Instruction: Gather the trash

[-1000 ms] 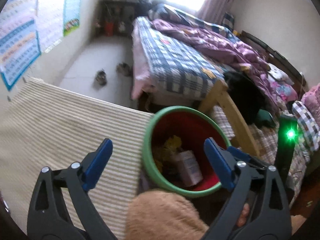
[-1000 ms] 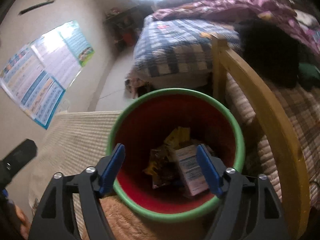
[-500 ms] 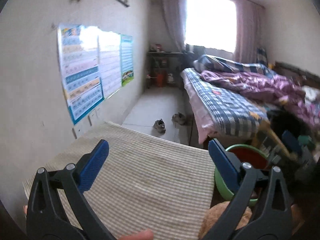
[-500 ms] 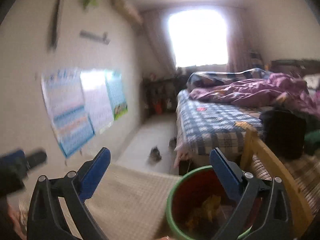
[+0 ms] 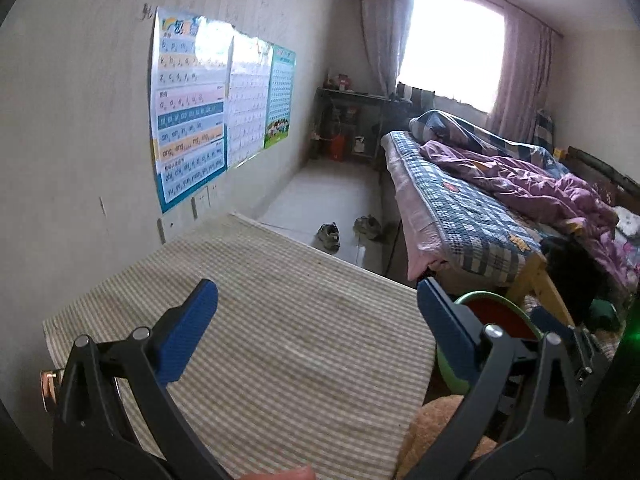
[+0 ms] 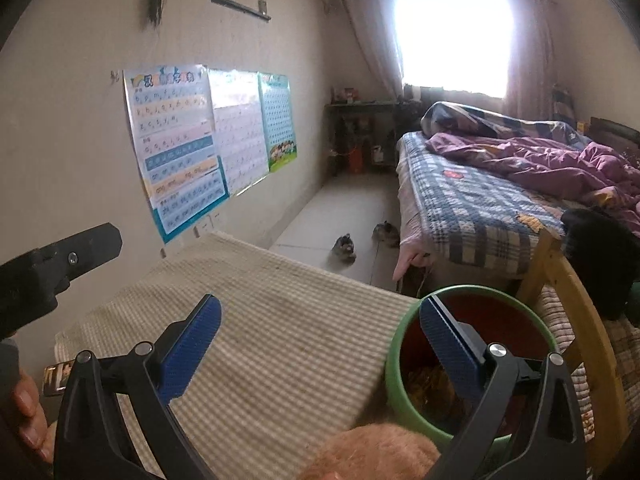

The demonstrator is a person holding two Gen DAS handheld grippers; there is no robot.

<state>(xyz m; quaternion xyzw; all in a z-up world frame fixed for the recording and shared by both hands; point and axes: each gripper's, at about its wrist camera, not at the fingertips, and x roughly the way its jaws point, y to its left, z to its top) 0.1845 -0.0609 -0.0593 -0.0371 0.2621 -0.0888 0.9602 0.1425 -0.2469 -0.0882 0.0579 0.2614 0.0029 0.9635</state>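
Both grippers have lifted away from the bin [image 6: 472, 364], now under the right gripper's [image 6: 320, 336] right finger; its empty jaws just spread wide. Left gripper [image 5: 318, 320] gapes empty. Drop looks done.

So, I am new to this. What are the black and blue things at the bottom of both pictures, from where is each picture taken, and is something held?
They are hand-held claws, not a robot arm: a person carries one in each hand. Each picture comes from a camera on one claw, looking forward along its two blue-padded fingers. One view shows the left claw, the other the right claw. Both stand wide open with nothing between the fingers; the right one's have just been opening. In front lies a striped cloth covering a surface, with no loose trash visible on it. Beside it stands a red bin with a green rim, holding some trash. Behind are a bed and wall posters.
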